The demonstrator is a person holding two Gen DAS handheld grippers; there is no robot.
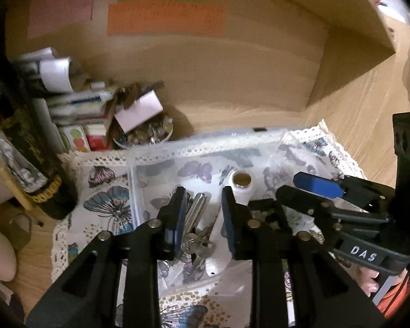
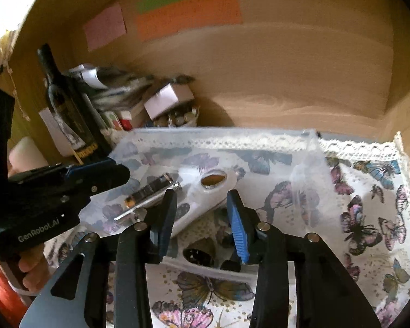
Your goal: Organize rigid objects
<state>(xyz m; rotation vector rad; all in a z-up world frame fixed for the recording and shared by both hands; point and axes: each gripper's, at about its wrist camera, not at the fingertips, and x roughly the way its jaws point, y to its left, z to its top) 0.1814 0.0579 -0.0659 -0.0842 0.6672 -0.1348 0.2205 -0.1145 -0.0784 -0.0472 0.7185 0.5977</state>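
A clear plastic box (image 1: 161,147) (image 2: 311,136) sits on a butterfly-print cloth (image 1: 104,191) (image 2: 369,191). Inside lie a white device with a gold disc (image 1: 242,180) (image 2: 207,183), a chrome cylinder (image 1: 195,210) (image 2: 150,191), a bunch of keys (image 1: 196,246) and dark small parts (image 2: 199,254). My left gripper (image 1: 203,216) is open above the keys and cylinder, empty; it also shows in the right wrist view (image 2: 106,175). My right gripper (image 2: 202,218) is open over the box's near side, empty; it also shows in the left wrist view (image 1: 295,186).
A dark wine bottle (image 2: 65,104) (image 1: 27,147), a stack of boxes and papers (image 1: 76,104), and a bowl of small items under a white box (image 1: 145,128) (image 2: 175,109) stand at the back left. Wooden shelf walls (image 2: 287,68) enclose the space.
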